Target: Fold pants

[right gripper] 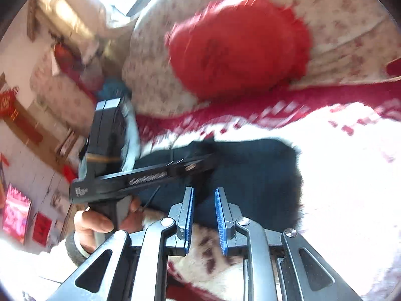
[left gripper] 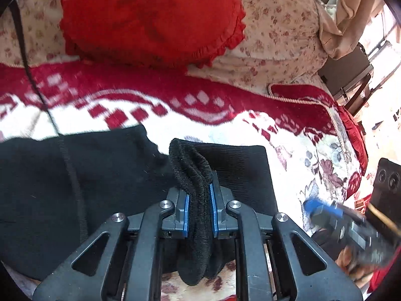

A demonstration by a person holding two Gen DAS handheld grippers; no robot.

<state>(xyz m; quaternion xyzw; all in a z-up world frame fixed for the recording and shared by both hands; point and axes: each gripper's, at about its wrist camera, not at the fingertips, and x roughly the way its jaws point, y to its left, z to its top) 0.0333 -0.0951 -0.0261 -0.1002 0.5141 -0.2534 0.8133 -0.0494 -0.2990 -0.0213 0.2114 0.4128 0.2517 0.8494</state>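
Below the red cushion [left gripper: 150, 17], on the red-and-white patterned blanket [left gripper: 155, 115], the black pants [left gripper: 62, 175] lay spread in front of us, a flat squared panel of them reaching just past our left gripper [left gripper: 199, 200]. That gripper had its blue pads [left gripper: 186, 213] pressed shut on a thick, fuzzy bunch of the pants' fabric, which stood up between the jaws and hung down behind them. Our right gripper [right gripper: 204, 213] was narrowly parted with nothing between its pads; it hovered over the near edge of the pants, further from the cushion than the left one, and the right wrist view was smeared by motion. We judged the fold to be at an early to middle stage: one edge was gathered and gripped, part of the cloth already looked laid flat, but the bulk toward the left of the cushion still looked loose and rumpled, so carrying the gripped edge over and smoothing remained. On the side of the left gripper's body [right gripper: 140, 175] we saw small pale lettering, too blurred to read, and no brand or label showed on the pants.
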